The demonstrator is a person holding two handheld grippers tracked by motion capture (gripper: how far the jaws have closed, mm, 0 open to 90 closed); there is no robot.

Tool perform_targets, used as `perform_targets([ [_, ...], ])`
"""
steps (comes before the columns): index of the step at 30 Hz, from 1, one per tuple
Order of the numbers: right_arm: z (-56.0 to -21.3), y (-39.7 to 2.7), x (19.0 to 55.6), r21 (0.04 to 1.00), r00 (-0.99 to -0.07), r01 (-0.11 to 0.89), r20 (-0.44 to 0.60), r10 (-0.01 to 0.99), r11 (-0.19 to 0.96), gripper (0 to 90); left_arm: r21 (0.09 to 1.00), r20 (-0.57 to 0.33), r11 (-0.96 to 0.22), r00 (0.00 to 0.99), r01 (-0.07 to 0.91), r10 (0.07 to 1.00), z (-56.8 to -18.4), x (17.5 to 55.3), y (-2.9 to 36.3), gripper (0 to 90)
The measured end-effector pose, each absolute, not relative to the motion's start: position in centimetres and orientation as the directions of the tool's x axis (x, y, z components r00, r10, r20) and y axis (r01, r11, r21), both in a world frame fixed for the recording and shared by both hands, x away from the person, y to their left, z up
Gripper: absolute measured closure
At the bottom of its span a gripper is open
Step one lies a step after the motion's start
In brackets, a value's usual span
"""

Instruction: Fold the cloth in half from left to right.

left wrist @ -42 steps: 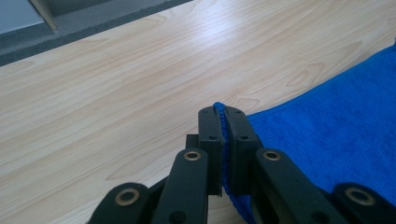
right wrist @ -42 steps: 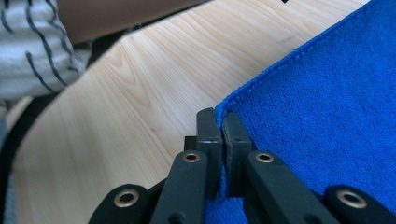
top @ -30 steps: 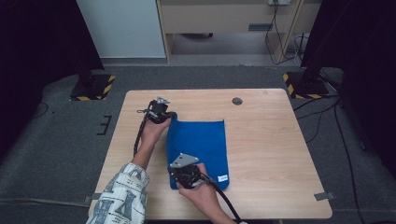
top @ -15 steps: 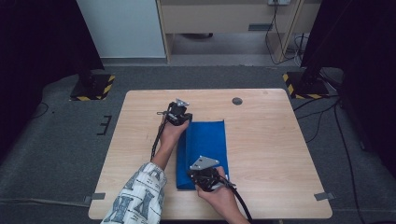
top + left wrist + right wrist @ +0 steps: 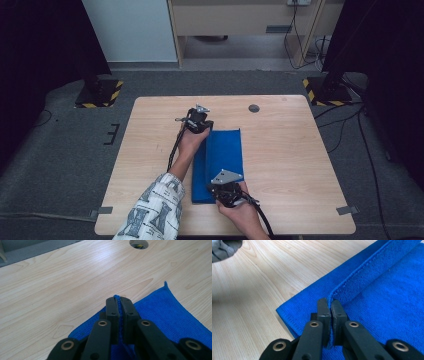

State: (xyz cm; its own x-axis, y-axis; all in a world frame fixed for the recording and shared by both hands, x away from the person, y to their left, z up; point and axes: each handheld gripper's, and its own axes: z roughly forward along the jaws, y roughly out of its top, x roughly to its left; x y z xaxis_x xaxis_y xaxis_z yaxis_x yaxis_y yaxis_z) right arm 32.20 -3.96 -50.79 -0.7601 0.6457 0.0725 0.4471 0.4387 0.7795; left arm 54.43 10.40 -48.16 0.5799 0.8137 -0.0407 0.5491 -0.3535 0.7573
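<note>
both grippers have been carried rightward since a second ago, dragging the left edge of the cloth (image 5: 222,157) over itself. left gripper (image 5: 199,121) is clamped on the far corner, right gripper (image 5: 226,192) on the near corner. cloth lies mid-table (image 5: 300,165), roughly half folded; fold judged nearly complete.
</note>
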Motion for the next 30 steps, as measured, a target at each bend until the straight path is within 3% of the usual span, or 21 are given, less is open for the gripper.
perform_targets([
  [30, -50.0, -7.6, 31.8, 0.772, -0.74, 0.463, 0.067, 0.669, 0.436, 88.2, 0.753, -0.041, -0.371, 0.601, 0.544, 0.798, -48.8, 54.5, 6.2, 85.5],
])
